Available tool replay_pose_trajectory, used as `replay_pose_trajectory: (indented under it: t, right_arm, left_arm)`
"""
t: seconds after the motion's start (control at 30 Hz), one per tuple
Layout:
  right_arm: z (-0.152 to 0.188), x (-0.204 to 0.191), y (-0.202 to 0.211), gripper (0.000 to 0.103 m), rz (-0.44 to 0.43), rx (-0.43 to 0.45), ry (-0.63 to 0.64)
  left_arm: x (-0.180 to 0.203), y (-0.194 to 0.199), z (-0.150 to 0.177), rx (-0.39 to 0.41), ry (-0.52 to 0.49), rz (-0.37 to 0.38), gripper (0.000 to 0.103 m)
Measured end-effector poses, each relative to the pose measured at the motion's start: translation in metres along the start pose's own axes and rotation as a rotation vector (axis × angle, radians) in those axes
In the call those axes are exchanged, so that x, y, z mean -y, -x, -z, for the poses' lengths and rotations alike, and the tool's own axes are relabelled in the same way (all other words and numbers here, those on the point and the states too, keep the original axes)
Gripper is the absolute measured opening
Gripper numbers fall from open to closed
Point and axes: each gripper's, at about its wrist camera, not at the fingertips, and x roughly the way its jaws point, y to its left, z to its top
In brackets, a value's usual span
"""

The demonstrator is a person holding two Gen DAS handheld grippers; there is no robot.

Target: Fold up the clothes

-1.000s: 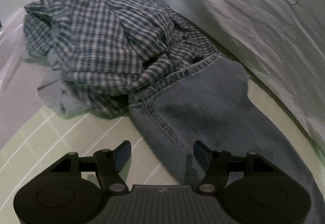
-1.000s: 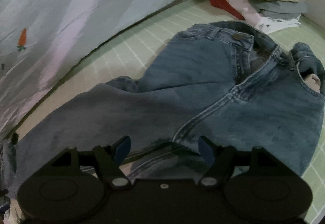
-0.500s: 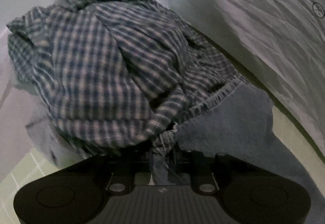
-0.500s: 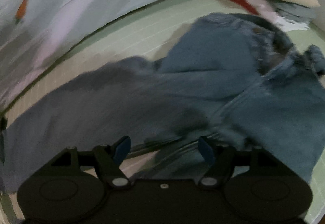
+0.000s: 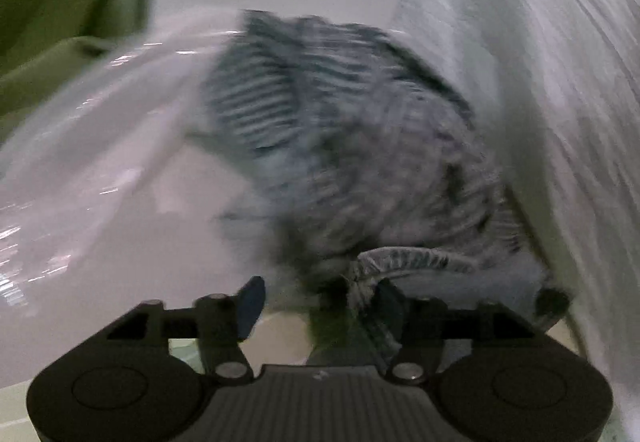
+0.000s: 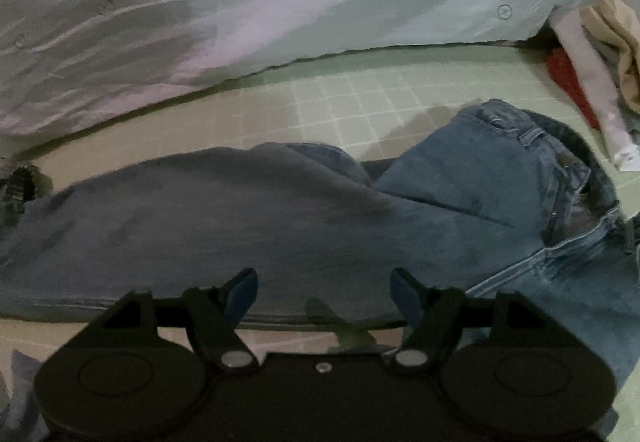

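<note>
A crumpled blue-and-white checked shirt (image 5: 352, 145) fills the blurred left wrist view. My left gripper (image 5: 320, 302) is open right in front of it; a fold of the shirt's edge (image 5: 384, 266) drapes over the right finger. Blue jeans (image 6: 360, 209) lie flat across the green checked sheet (image 6: 340, 101) in the right wrist view, waistband (image 6: 560, 145) at the right, one leg stretching left. My right gripper (image 6: 324, 292) is open and empty, just above the near edge of the jeans leg.
A pale duvet (image 6: 280, 1) with carrot prints lies along the far side and also shows in the left wrist view (image 5: 560, 81). A pile of clothes (image 6: 600, 53) sits at the far right. A clear plastic bag (image 5: 100, 161) lies left of the shirt.
My left gripper was shut on cloth at the shirt's edge half a second ago and is now open, with the view swung upward. My right gripper has shifted left along the jeans.
</note>
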Motion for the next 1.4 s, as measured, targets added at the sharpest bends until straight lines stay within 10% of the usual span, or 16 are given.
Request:
replay_pose_trajectory:
  t: [0.23, 0.7, 1.07, 1.4]
  right_arm:
    - [0.016, 0.012, 0.011, 0.076, -0.085, 0.001, -0.017]
    - [0.020, 0.080, 0.028, 0.077, -0.121, 0.000, -0.036]
    - [-0.061, 0.176, -0.021, 0.083, -0.028, 0.134, -0.138]
    - [-0.139, 0.229, -0.133, 0.083, -0.031, 0.053, -0.162]
  left_arm:
    - [-0.042, 0.068, 0.032, 0.037, 0.009, -0.043, 0.074]
    - [0.004, 0.125, 0.121, 0.005, -0.133, -0.017, 0.081]
    - [0.102, 0.094, 0.158, -0.061, -0.238, 0.039, 0.084]
    - [0.194, 0.058, 0.179, -0.121, -0.437, 0.010, 0.087]
